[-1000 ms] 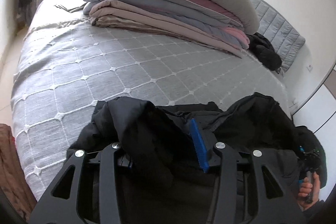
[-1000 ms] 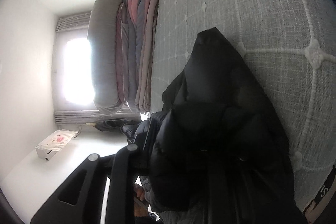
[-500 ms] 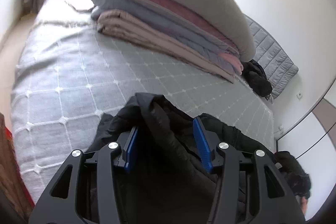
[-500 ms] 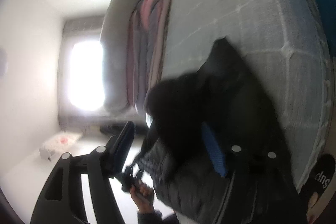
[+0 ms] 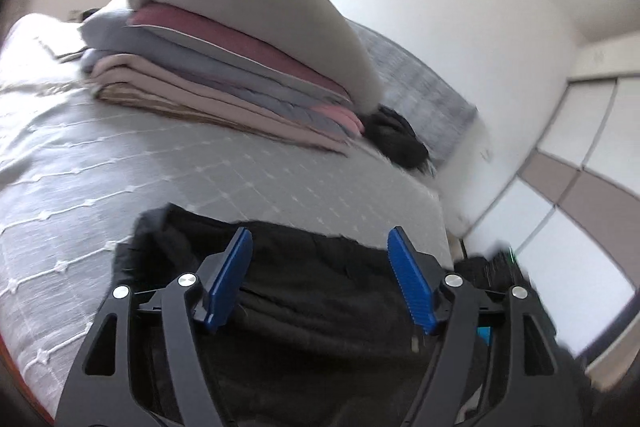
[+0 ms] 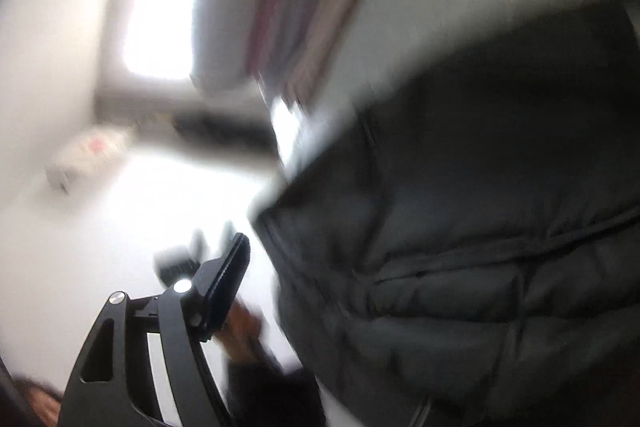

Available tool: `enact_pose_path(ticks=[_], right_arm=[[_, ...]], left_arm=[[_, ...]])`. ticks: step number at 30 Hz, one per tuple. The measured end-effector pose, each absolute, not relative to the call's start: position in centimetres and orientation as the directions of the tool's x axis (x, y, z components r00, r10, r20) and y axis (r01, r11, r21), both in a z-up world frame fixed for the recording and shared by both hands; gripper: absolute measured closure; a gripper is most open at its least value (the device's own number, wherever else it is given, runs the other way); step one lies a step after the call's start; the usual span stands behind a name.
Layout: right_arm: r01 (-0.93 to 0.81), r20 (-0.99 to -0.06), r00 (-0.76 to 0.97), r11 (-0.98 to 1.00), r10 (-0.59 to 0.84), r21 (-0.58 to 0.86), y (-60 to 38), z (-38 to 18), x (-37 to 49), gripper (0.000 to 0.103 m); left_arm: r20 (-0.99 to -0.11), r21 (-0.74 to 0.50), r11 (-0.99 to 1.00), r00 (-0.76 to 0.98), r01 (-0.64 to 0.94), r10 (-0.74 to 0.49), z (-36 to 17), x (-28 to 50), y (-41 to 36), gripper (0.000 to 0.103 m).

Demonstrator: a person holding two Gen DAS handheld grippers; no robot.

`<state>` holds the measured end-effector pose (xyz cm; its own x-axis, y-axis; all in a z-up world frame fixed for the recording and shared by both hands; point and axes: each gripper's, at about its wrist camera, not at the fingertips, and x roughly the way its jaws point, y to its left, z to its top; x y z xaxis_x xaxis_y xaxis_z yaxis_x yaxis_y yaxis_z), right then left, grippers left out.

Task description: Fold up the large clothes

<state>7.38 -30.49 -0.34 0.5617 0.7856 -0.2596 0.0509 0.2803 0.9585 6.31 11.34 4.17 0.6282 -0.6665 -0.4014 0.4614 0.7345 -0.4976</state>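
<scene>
Since a second ago the left gripper (image 5: 320, 279) has let go of the black quilted puffer jacket (image 5: 312, 291); its blue ribbed pads (image 5: 230, 279) now stand wide apart above it. The jacket lies bunched at the near edge of the grey diamond-stitched bedspread (image 5: 120, 163). The right gripper (image 6: 360, 291) is blurred; only one finger shows beside the jacket, so I cannot tell its opening.

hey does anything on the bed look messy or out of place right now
Mostly the black puffer jacket: it lies rumpled at the bed's near edge, unfolded. A dark garment sits bunched beside the neat stack of folded bedding. Nothing looks spilled or damaged.
</scene>
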Motion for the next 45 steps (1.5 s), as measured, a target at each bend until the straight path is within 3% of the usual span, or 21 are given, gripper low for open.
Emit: enact_pose_path(ticks=[2, 7, 11, 15, 17, 20, 23, 27, 31, 32, 36, 40, 43, 45], right_arm=[[0.071, -0.207, 0.637, 0.211, 0.743, 0.975, -32.1, -0.5, 10.1, 0.03], [0.143, -0.308, 0.63, 0.284, 0.712, 0.948, -31.2, -1.0, 13.4, 0.022], [0.199, -0.404, 0.571, 0.357, 0.715, 0.913, -29.8, -2.9, 13.0, 0.02], [0.088, -0.444, 0.678, 0.535, 0.586, 0.84, -30.5, 0.9, 10.4, 0.02], [0.106, -0.519, 0.709, 0.656, 0.477, 0.747, -31.3, 1.6, 9.8, 0.02], [0.202, -0.666, 0.633, 0.746, 0.395, 0.635, -32.8, -2.9, 10.9, 0.018], [0.214, -0.633, 0.645, 0.694, 0.428, 0.688, -33.5, -4.0, 10.5, 0.018], [0.143, -0.571, 0.699, 0.698, 0.431, 0.701, -32.8, 1.4, 6.8, 0.018], [0.129, -0.595, 0.718, 0.771, 0.361, 0.623, -34.7, 5.3, -0.5, 0.017], [0.151, -0.612, 0.714, 0.778, 0.341, 0.61, -35.5, 5.3, -2.4, 0.013], [0.304, -0.714, 0.638, 0.758, 0.289, 0.578, -38.2, 2.8, -9.4, 0.013], [0.381, -0.725, 0.593, 0.671, 0.351, 0.637, -40.1, -1.6, -14.4, 0.013], [0.398, -0.666, 0.592, 0.554, 0.453, 0.731, -41.4, -4.9, -16.4, 0.013], [0.377, -0.574, 0.622, 0.44, 0.532, 0.815, -41.5, -6.9, -16.8, 0.013]], left_arm=[[-0.418, -0.486, 0.732, 0.609, 0.477, -0.674, 3.9, 6.3, 10.4, 0.035], [-0.467, -0.463, 0.746, 0.584, 0.479, -0.664, 3.4, 6.5, 9.2, 0.034], [-0.578, -0.39, 0.803, 0.559, 0.45, -0.594, 1.5, 7.2, 7.1, 0.032], [-0.652, -0.362, 0.84, 0.534, 0.404, -0.538, -0.5, 8.2, 6.4, 0.032], [-0.705, -0.321, 0.869, 0.518, 0.375, -0.484, -2.1, 9.0, 6.0, 0.032], [-0.766, -0.291, 0.886, 0.467, 0.362, -0.442, -4.8, 10.0, 5.6, 0.032], [-0.77, -0.255, 0.883, 0.469, 0.395, -0.432, -5.7, 10.1, 5.1, 0.032], [-0.758, -0.253, 0.884, 0.487, 0.392, -0.433, -4.9, 9.6, 5.6, 0.032], [-0.692, -0.285, 0.881, 0.555, 0.378, -0.462, -1.8, 8.0, 7.9, 0.032], [-0.667, -0.299, 0.881, 0.579, 0.367, -0.468, -0.8, 7.5, 9.0, 0.032], [-0.6, -0.422, 0.861, 0.626, 0.283, -0.499, 1.3, 5.9, 14.7, 0.025], [-0.61, -0.502, 0.845, 0.616, 0.186, -0.498, 1.2, 4.1, 20.0, 0.024], [-0.613, -0.533, 0.839, 0.634, 0.108, -0.471, 0.8, 2.4, 23.3, 0.024], [-0.606, -0.575, 0.816, 0.638, 0.061, -0.475, 0.2, 1.1, 25.2, 0.024]])
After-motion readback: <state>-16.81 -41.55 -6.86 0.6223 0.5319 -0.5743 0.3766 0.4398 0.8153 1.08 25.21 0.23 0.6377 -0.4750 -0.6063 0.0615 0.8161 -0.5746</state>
